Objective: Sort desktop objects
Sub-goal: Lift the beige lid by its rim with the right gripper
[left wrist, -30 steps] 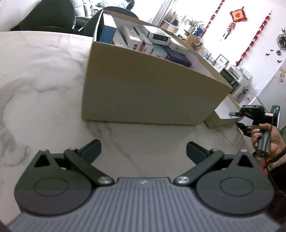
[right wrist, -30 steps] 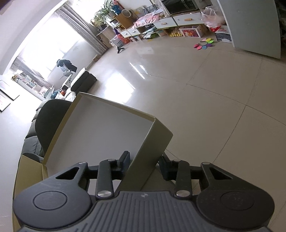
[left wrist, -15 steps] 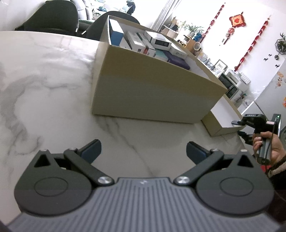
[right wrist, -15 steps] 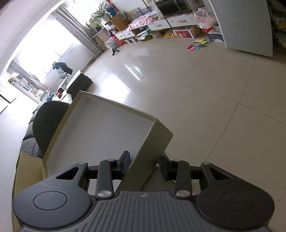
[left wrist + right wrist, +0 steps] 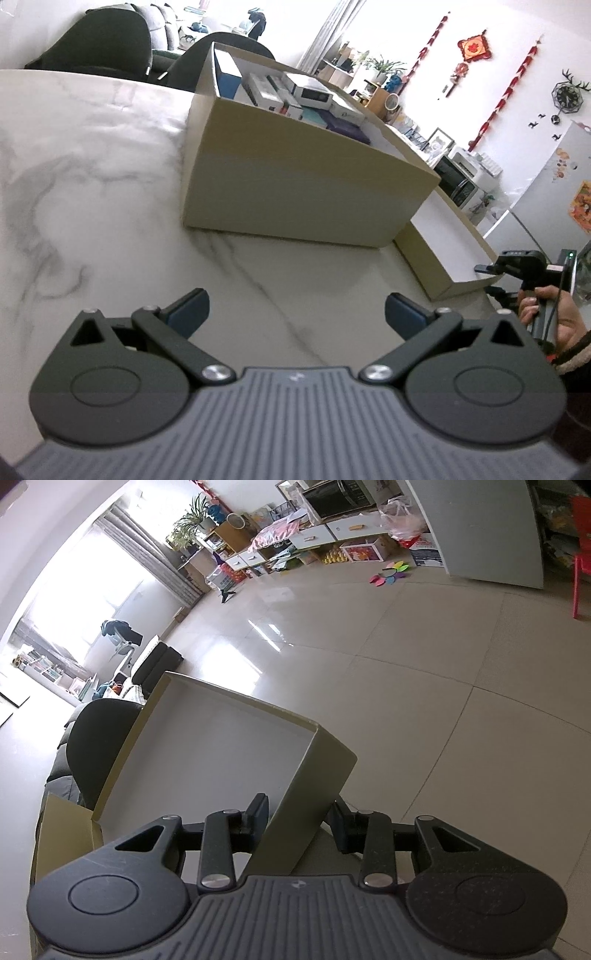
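A tan cardboard box (image 5: 295, 192) stands on the marble table (image 5: 92, 184), holding several small product boxes (image 5: 306, 96). My left gripper (image 5: 297, 306) hovers open over the bare tabletop in front of it, with nothing between its fingers. The box's lid (image 5: 221, 753), white inside, is tilted up off the table's right end. My right gripper (image 5: 297, 812) is shut on the lid's near wall, one finger inside and one outside. In the left wrist view the lid (image 5: 436, 236) sits right of the box, with the right gripper (image 5: 491, 275) and a hand (image 5: 557, 310) at its corner.
Dark chairs (image 5: 107, 44) stand behind the table's far edge. Beyond the lid the right wrist view looks down on tiled floor (image 5: 424, 672), with a black chair (image 5: 99, 746) to the left. The table's right edge runs just under the lid.
My left gripper has drawn back slightly, so the box looks a little farther away. My right gripper has carried the lid sideways, still gripping its wall; the floor behind has shifted.
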`<state>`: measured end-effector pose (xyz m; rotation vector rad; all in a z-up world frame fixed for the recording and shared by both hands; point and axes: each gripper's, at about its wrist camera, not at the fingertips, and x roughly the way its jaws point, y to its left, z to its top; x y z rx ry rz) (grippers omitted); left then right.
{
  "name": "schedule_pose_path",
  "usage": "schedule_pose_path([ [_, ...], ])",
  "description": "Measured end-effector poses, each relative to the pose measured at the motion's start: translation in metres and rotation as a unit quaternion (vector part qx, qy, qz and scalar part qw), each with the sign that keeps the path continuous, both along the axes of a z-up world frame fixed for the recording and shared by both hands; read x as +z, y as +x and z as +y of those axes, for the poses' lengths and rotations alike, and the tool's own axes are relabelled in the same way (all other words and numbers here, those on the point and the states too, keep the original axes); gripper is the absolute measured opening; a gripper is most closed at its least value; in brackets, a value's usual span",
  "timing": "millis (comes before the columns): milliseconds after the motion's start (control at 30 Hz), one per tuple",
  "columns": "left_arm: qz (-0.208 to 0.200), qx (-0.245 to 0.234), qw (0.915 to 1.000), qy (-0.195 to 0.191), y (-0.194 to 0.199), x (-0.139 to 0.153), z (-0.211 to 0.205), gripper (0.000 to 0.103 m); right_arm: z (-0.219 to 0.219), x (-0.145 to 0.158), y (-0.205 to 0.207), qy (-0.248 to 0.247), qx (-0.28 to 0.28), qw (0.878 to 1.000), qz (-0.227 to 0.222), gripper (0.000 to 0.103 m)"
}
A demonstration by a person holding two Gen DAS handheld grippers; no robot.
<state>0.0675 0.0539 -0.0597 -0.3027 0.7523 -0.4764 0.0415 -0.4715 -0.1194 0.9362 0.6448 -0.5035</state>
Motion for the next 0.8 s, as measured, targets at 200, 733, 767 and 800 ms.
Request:
schedule_pose_path([
  [200,-0.008,-0.008,0.9999,-0.003,-0.008,0.001,0.002,0.103,0.003,0.0,-0.02,-0.003,-0.007,1.0,-0.002,0.039],
  [733,-0.02,-0.027,0.9994,-0.002,-0.027,-0.001,0.005,0.103,0.006,0.0,-0.063,-0.014,-0.027,1.0,-0.009,0.039],
  [767,-0.019,-0.028,0.9994,-0.002,-0.028,-0.001,0.005,0.103,0.006,0.0,-0.065,-0.015,-0.027,0.999,-0.01,0.039],
  [800,-0.019,-0.029,0.9994,-0.001,-0.028,-0.001,0.004,0.103,0.007,0.0,-0.067,-0.017,-0.027,0.999,-0.01,0.039],
])
